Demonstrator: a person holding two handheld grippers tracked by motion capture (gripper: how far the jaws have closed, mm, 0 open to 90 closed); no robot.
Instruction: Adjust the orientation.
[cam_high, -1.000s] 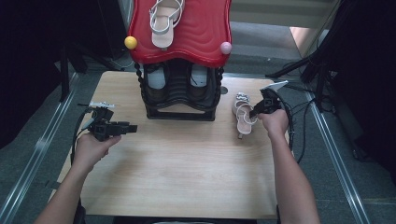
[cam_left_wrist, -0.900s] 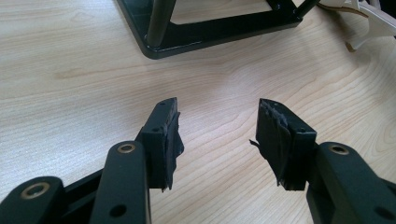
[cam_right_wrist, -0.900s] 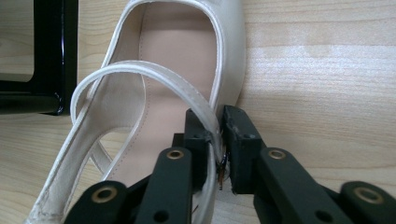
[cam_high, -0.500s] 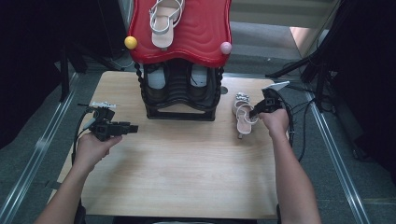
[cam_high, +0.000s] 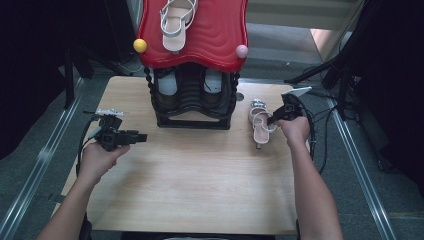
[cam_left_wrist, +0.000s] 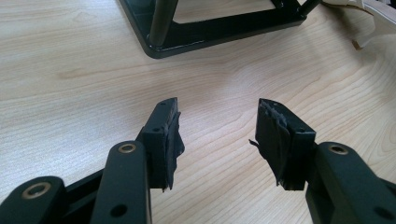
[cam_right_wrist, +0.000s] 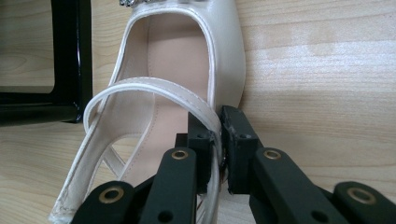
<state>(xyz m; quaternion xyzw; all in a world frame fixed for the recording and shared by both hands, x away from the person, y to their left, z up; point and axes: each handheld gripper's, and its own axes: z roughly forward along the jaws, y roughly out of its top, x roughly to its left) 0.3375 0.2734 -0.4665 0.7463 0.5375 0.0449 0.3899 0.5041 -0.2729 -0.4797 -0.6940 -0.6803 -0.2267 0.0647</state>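
A white strappy sandal (cam_high: 261, 127) lies on the wooden table (cam_high: 200, 190), right of the shoe rack. My right gripper (cam_high: 272, 120) is at its heel end. In the right gripper view, the right gripper (cam_right_wrist: 218, 135) is shut on the sandal (cam_right_wrist: 177, 56), pinching its side wall where the ankle strap meets it. Its jaws have just been closing on that strap. My left gripper (cam_high: 141, 137) rests low at the table's left, pointing right. Its jaws stand open over bare wood with nothing between them (cam_left_wrist: 217, 135).
A black rack (cam_high: 192, 107) with a red wavy top (cam_high: 210, 45) stands at the table's back middle. A second white sandal (cam_high: 176, 22) lies on the red top. Yellow (cam_high: 140, 45) and pink (cam_high: 242, 51) knobs mark its corners. The rack's base (cam_left_wrist: 210, 32) lies ahead of the left gripper.
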